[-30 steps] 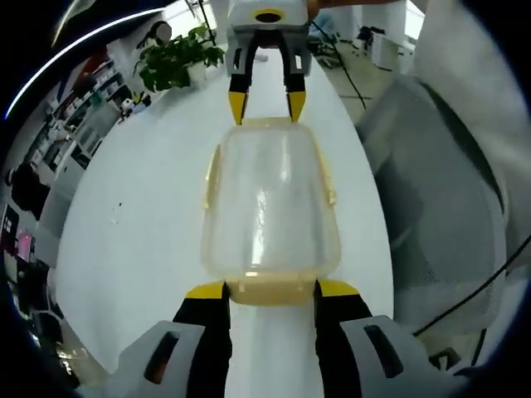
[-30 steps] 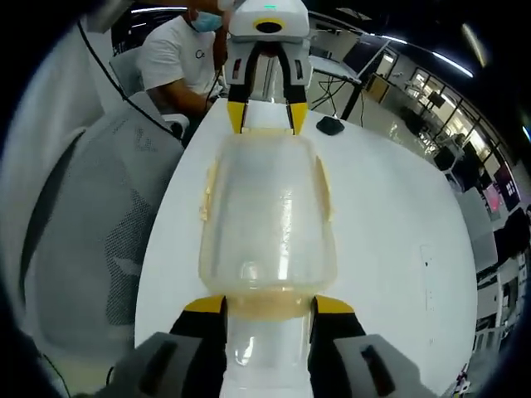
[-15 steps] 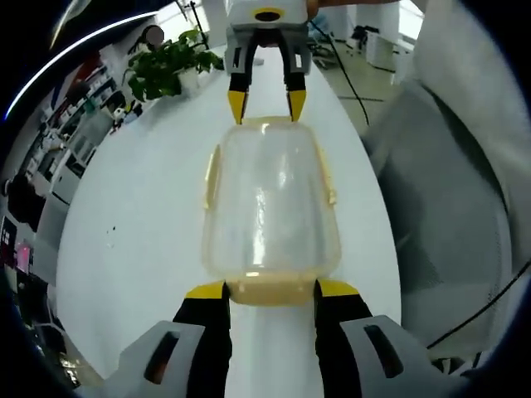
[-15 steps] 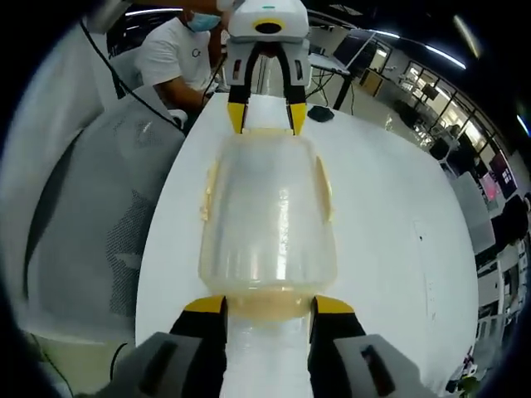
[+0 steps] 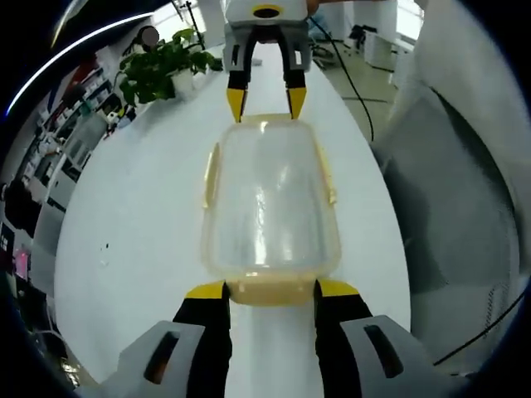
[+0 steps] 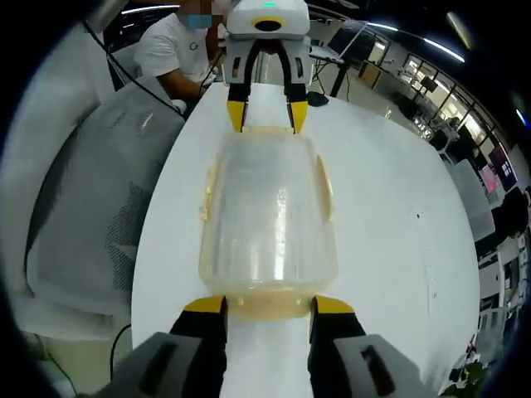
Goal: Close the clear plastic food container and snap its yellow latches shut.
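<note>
Both grippers clamped the container's ends

The left gripper [image 5: 267,289] pinched one end latch of the clear plastic container [image 5: 270,199], and the right gripper [image 6: 265,305] pinched the opposite end. The container hung between them over the white table [image 5: 141,215], beside a grey chair [image 6: 91,199].

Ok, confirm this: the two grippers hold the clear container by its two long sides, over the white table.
Not the long sides. In the left gripper view, the left gripper holds the near short end of the clear container and the right gripper holds the far short end. The rest stands: it is over the white table.
</note>
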`<state>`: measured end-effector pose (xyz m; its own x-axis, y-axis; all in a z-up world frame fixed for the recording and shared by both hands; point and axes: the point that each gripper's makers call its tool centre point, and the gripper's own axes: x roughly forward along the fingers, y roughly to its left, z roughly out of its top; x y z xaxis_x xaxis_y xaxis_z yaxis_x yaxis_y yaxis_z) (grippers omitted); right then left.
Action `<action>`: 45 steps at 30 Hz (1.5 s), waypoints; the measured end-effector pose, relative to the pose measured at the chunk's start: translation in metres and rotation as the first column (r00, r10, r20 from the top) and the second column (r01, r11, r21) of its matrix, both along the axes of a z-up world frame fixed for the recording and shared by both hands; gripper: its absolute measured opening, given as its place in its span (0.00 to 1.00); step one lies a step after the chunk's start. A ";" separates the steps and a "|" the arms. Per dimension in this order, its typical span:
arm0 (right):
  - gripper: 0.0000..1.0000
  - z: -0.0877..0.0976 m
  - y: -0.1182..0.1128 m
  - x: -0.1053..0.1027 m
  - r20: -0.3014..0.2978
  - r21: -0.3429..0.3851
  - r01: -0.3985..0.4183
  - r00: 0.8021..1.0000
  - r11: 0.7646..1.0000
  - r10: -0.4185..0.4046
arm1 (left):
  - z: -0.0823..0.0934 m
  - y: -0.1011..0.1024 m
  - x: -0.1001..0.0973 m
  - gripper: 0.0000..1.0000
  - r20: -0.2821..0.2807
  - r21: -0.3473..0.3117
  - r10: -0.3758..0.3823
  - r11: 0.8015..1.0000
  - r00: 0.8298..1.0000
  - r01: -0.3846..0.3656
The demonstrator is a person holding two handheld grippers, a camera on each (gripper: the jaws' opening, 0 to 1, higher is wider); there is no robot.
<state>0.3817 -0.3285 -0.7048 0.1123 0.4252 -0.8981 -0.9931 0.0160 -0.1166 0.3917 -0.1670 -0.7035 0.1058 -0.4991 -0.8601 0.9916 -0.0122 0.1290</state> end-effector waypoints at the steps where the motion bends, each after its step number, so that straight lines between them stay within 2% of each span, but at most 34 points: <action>1: 0.36 -0.001 -0.002 0.001 -0.001 0.001 0.004 1.000 1.000 -0.004 | -0.002 -0.002 0.002 0.37 0.001 0.003 0.000 1.000 1.000 0.000; 15: 0.36 -0.021 -0.016 0.000 -0.046 0.004 0.019 0.999 1.000 -0.019 | -0.022 -0.016 0.004 0.37 -0.032 0.037 -0.020 0.999 0.999 0.021; 16: 0.36 -0.023 -0.016 0.000 -0.047 0.006 0.015 0.999 1.000 -0.015 | -0.024 -0.016 0.003 0.37 -0.045 0.040 -0.018 0.999 0.999 0.020; 18: 0.36 -0.025 -0.016 0.002 -0.050 0.017 0.023 0.999 1.000 -0.023 | -0.027 -0.016 0.006 0.37 -0.027 0.052 -0.023 0.998 0.999 0.024; 31: 0.36 -0.035 -0.011 0.002 -0.059 0.009 0.010 0.998 1.000 -0.009 | -0.038 -0.011 0.005 0.37 -0.048 0.081 -0.013 0.997 0.999 0.017; 35: 0.36 -0.039 -0.014 0.004 -0.048 -0.014 0.003 0.999 1.000 -0.004 | -0.039 -0.014 0.003 0.37 -0.060 0.064 0.004 0.998 0.998 0.000; 38: 0.36 -0.040 -0.015 0.003 -0.067 -0.007 0.009 0.998 1.000 -0.009 | -0.039 -0.013 0.003 0.37 -0.065 0.063 0.009 0.998 0.998 -0.004; 45: 0.37 -0.040 -0.016 0.004 -0.061 -0.011 0.005 0.998 1.000 -0.005 | -0.038 -0.015 0.003 0.37 -0.066 0.068 0.009 0.998 0.998 -0.004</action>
<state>0.3853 -0.3441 -0.7448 0.0592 0.4145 -0.9081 -0.9982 0.0198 -0.0560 0.3944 -0.1816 -0.7420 0.0509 -0.4389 -0.8971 0.9980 -0.0122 0.0626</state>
